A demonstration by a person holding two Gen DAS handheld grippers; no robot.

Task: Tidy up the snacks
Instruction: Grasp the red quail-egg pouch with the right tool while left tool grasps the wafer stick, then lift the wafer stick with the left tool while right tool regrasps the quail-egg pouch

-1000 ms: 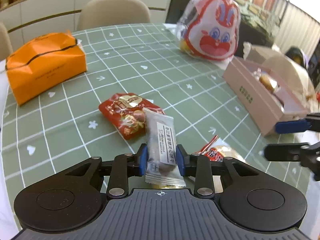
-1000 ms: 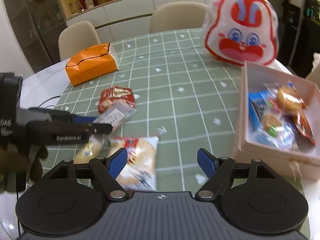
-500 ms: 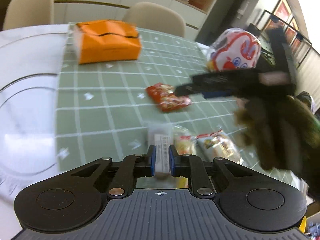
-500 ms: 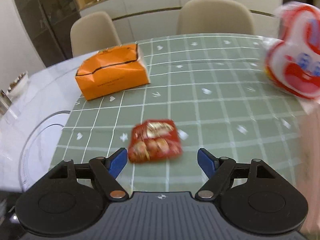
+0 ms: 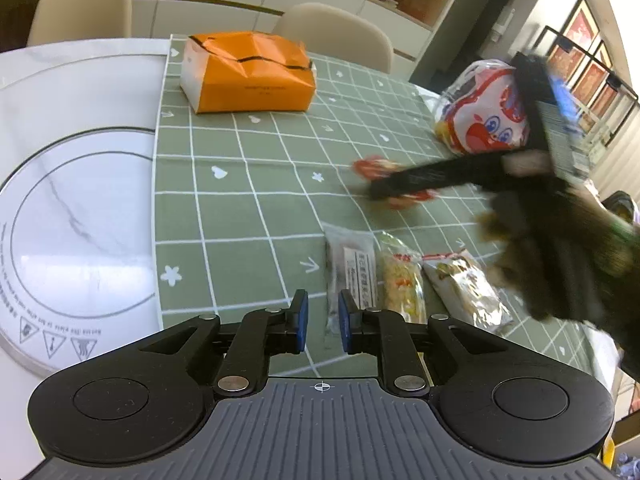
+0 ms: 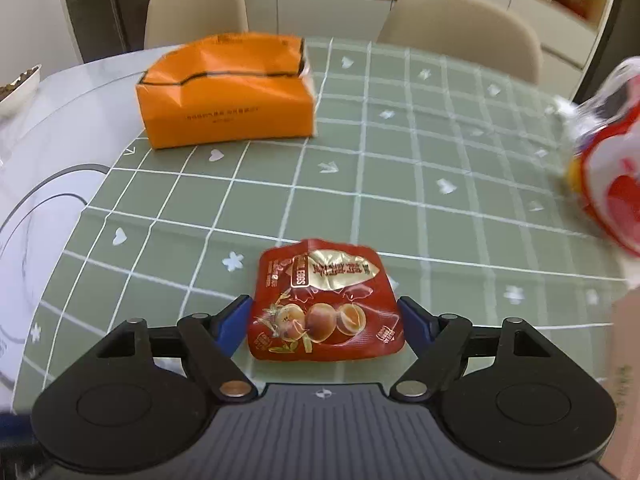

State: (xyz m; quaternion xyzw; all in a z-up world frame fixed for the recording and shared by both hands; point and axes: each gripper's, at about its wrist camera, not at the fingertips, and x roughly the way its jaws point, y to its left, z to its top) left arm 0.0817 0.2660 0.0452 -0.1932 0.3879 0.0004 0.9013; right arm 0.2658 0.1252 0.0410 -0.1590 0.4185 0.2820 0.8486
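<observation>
Right gripper (image 6: 324, 320) straddles red snack pouch (image 6: 324, 304), jaws spread wide.

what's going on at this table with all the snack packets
A person with a gripper in each hand is sorting snacks on a green checked tablecloth. The right gripper is open, its jaws on either side of a red foil packet with peach-coloured rounds pictured on it, not yet closed. The left gripper is open and holds nothing; a clear-wrapped snack bar lies on the cloth just ahead of it, beside two more wrapped snacks.
</observation>
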